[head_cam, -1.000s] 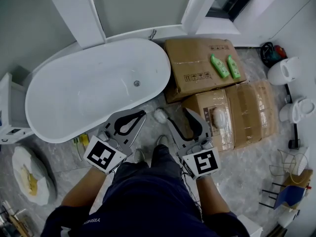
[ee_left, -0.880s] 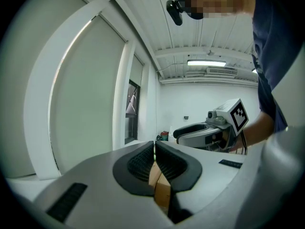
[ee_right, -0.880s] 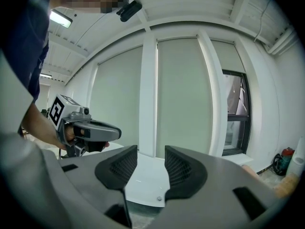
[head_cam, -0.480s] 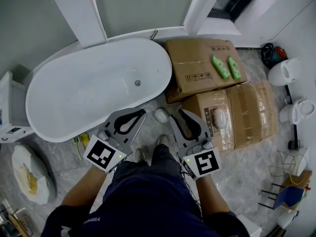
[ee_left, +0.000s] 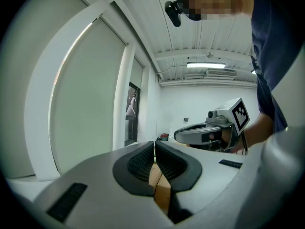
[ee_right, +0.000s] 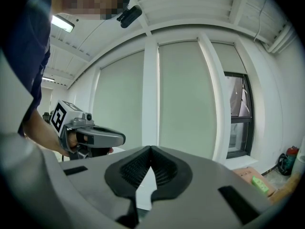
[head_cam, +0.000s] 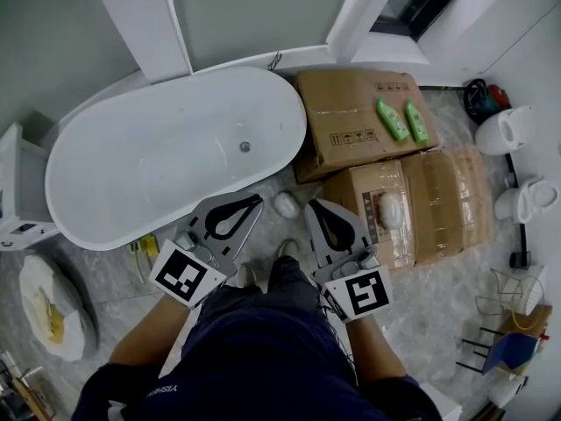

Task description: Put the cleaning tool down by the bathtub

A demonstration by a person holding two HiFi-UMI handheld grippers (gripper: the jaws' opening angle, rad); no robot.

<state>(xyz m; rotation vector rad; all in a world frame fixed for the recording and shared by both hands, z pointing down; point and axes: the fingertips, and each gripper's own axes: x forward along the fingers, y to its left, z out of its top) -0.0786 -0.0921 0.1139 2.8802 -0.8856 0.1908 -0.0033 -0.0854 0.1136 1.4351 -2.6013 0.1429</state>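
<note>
The cleaning tool [head_cam: 286, 204], a small white round brush head, lies on the grey floor beside the white bathtub [head_cam: 294, 117], just off its near right end. My left gripper [head_cam: 255, 201] is shut and empty, with its tip to the left of the tool. My right gripper [head_cam: 313, 207] is to the right of the tool and clear of it, jaws shut with nothing between them. In the left gripper view the pads of the left gripper [ee_left: 155, 145] meet. The right gripper view shows the right gripper [ee_right: 151, 150] closed in the same way.
Two cardboard boxes [head_cam: 351, 125] [head_cam: 438, 202] stand right of the tub, one carrying two green bottles [head_cam: 391, 117]. White fixtures [head_cam: 504, 125] stand at the far right. A white lump [head_cam: 53, 310] lies on the floor at the left. My legs fill the bottom.
The right gripper's jaws went from wide open to shut and drew back a little from the cleaning tool, which stays on the floor. The left gripper barely moved.
</note>
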